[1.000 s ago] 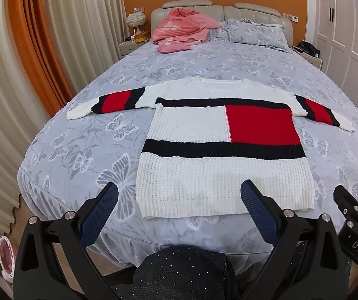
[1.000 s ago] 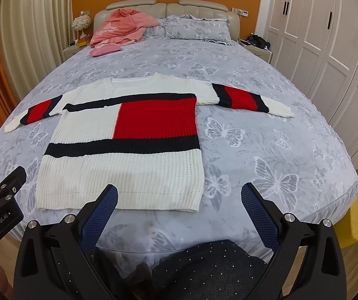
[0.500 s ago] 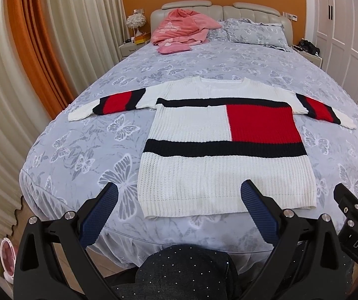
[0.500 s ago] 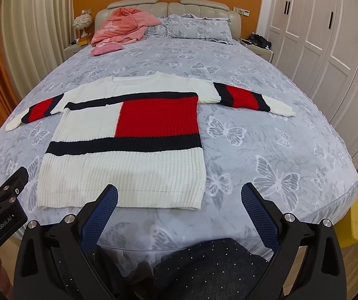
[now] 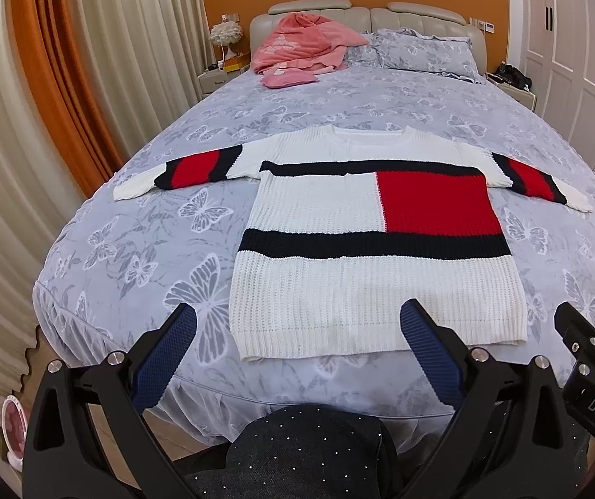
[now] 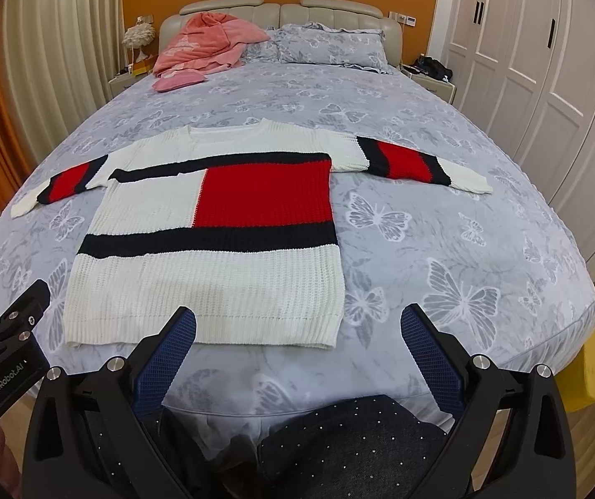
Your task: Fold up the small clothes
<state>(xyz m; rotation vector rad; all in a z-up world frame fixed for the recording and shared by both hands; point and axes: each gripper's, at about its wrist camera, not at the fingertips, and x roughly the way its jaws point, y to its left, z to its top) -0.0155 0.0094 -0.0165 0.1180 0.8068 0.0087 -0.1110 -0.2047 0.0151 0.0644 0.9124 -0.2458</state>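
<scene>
— So where does the sweater (image 5: 374, 249) lie?

— Flat near the foot edge of the bed (image 5: 131, 258), sleeves spread toward both side edges. The left gripper (image 5: 297, 328) and right gripper (image 6: 297, 328) hang wide apart, empty, short of the hem.

— Risk?

— Likely the loose knit: pinch one layer and it stretches or drags off the foot edge, skewing the fold.

Left wrist view: sits off the foot of the grey butterfly-print bed (image 5: 139, 258), facing the headboard, left of centre; orange-and-cream curtains (image 5: 48, 133) fill its left. Right wrist view: same end, same heading, further right; white wardrobe doors (image 6: 546, 62) alongside. Both share the white, red and navy knitted sweater (image 5: 364, 258) (image 6: 214, 258), near their lower edges.
</scene>
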